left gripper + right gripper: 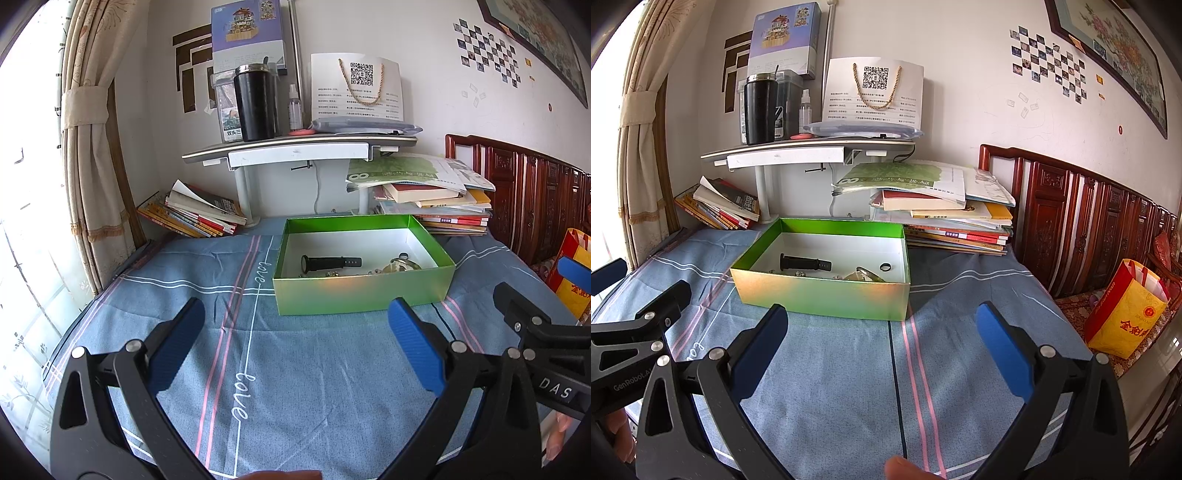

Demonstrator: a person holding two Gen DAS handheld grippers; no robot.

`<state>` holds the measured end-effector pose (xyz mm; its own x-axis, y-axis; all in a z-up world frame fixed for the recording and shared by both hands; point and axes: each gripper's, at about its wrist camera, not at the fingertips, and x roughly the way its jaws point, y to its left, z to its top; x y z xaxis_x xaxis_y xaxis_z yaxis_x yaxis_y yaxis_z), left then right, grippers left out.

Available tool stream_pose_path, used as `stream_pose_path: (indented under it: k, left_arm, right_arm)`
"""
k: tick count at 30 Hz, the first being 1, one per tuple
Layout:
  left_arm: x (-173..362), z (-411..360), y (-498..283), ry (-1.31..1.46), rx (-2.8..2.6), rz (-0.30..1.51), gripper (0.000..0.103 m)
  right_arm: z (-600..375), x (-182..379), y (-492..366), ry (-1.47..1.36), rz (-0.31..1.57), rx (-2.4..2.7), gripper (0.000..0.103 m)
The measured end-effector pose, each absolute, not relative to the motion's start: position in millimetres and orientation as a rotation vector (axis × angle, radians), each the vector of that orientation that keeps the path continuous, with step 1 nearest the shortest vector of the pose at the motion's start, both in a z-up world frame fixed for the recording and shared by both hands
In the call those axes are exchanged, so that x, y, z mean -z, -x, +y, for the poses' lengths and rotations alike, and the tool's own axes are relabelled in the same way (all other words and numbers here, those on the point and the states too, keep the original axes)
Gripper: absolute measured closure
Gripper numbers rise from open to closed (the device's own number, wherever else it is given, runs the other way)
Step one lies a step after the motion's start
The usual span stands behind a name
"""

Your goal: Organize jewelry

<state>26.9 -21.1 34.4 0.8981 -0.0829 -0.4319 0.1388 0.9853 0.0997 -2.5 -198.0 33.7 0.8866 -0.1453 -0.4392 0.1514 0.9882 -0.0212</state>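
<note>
A green open box (pixel 364 293) (pixel 820 295) with a white inside stands on the blue cloth. In it lie a black watch (pixel 330 263) (pixel 805 263), a dark ring (pixel 885 267), a pale gold piece (pixel 400 265) (pixel 866 276) and small silver bits (pixel 332 274) along the near wall. My left gripper (pixel 295 314) is open and empty above the cloth, short of the box. My right gripper (pixel 881 314) is open and empty, just in front of the box. Each gripper shows at the other view's edge.
Stacks of books (pixel 192 214) (pixel 945 218) lie behind the box on both sides. A small white shelf (pixel 299 146) holds a black tumbler (pixel 255 103) and a spray bottle. A carved wooden headboard (pixel 1089 221) and a yellow bag (pixel 1123 317) are at the right.
</note>
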Motion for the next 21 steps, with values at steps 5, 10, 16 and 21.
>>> stream_pose_path:
  k: [5, 10, 16, 21]
  left_arm:
    - [-33.3, -20.6, -27.4, -0.130, 0.118, 0.448, 0.004]
    - [-32.6, -20.5, -27.9, -0.133, 0.118, 0.450, 0.004]
    - [-32.3, -20.3, -27.9, -0.136, 0.117, 0.454, 0.004]
    - [-31.2, -20.5, -29.3, -0.141, 0.117, 0.455, 0.004]
  right_arm:
    - [-197.9, -33.7, 2.3, -0.013, 0.456, 0.155, 0.003]
    - [-199.4, -30.5, 1.9, -0.013, 0.461, 0.159, 0.003]
    - [-199.6, -29.9, 2.0, -0.012, 0.462, 0.160, 0.003]
    - [-200.5, -26.5, 0.3, -0.012, 0.472, 0.158, 0.003]
